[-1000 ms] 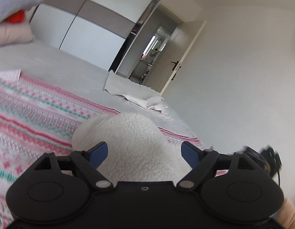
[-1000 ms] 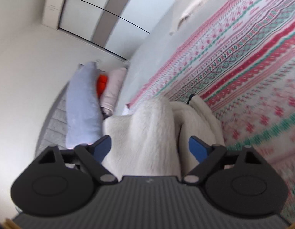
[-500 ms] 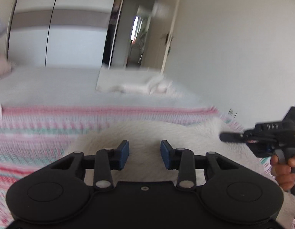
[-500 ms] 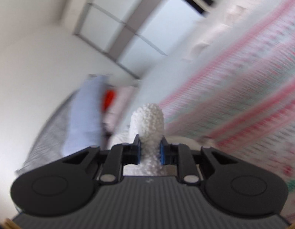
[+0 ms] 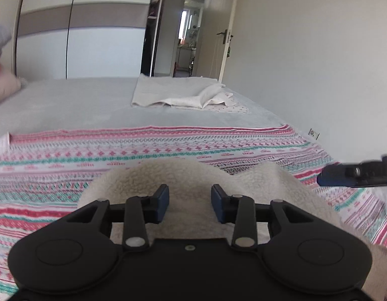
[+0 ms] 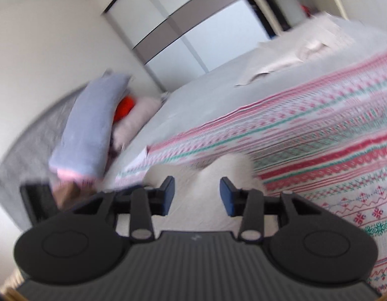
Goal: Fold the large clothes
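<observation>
A cream fleece garment (image 5: 191,178) lies bunched on the pink, green and white patterned blanket (image 5: 68,155) on the bed. My left gripper (image 5: 189,202) is open just above the fleece, with nothing between its blue pads. The right gripper's tip (image 5: 354,173) shows at the right edge of the left wrist view. In the right wrist view, my right gripper (image 6: 196,195) is open over the same fleece (image 6: 228,168), its pads apart and empty. That view is blurred.
A grey sheet (image 5: 80,102) covers the far half of the bed, with a folded white cloth (image 5: 193,95) on it. Pillows (image 6: 90,125) and an orange item (image 6: 124,105) lie at the headboard. A wardrobe (image 5: 88,37) and an open door (image 5: 213,40) stand beyond.
My right gripper was shut on a fold of the fleece half a second ago and has now let go and opened. My left gripper opened slightly wider. The fleece now lies lower.
</observation>
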The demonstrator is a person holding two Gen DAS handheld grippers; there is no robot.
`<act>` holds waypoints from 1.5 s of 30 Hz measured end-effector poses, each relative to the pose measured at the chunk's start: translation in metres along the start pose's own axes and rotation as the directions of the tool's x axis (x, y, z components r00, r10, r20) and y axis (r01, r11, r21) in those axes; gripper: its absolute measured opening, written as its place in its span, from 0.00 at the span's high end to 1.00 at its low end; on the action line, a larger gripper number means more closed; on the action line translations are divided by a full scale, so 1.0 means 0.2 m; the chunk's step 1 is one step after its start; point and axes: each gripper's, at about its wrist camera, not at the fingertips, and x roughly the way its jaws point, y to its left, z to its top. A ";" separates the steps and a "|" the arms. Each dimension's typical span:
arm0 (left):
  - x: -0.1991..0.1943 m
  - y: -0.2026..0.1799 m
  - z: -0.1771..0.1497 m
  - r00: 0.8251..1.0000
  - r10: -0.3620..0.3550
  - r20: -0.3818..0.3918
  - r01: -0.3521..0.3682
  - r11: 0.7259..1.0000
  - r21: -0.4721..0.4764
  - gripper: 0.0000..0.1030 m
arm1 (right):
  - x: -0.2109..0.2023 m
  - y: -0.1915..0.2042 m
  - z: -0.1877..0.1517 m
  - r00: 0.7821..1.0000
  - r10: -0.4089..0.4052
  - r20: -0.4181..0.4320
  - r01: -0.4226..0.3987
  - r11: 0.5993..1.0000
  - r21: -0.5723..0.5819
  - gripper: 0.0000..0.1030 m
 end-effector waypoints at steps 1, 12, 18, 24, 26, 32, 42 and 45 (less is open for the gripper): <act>-0.04 -0.02 -0.01 1.000 0.001 0.007 -0.001 1.000 0.010 0.63 | 0.00 0.05 -0.03 1.000 -0.018 -0.015 0.017 0.999 -0.044 0.61; -0.53 -0.17 -0.28 0.998 -0.056 0.026 0.054 0.997 0.056 0.63 | -0.01 0.01 -0.23 0.965 -0.247 -0.092 0.240 0.967 -0.082 0.64; -0.64 -0.25 -0.33 0.994 -0.102 0.047 0.100 0.994 0.054 0.63 | -0.16 0.26 -0.30 0.977 -0.214 -0.001 0.209 0.956 -0.205 0.63; -0.63 -0.33 -0.42 0.997 -0.072 0.036 0.069 0.995 0.077 0.63 | -0.15 0.29 -0.44 0.955 -0.296 -0.027 0.274 0.912 -0.306 0.64; -0.64 -0.34 -0.45 0.997 -0.064 0.033 0.061 0.994 0.087 0.63 | -0.16 0.24 -0.47 0.948 -0.315 -0.038 0.292 0.915 -0.279 0.64; -0.70 -0.37 -0.49 1.000 -0.015 0.018 0.013 0.996 0.090 0.62 | -0.26 0.09 -0.48 0.962 -0.267 -0.057 0.258 0.957 -0.131 0.63; -0.79 -0.45 -0.47 0.998 0.057 -0.012 -0.057 0.998 0.038 0.51 | -0.46 0.18 -0.52 0.963 -0.270 0.024 0.271 0.955 -0.120 0.60; -0.80 -0.48 -0.46 0.996 0.086 -0.025 -0.085 0.996 0.010 0.43 | -0.53 0.21 -0.53 0.960 -0.274 0.056 0.279 0.953 -0.117 0.59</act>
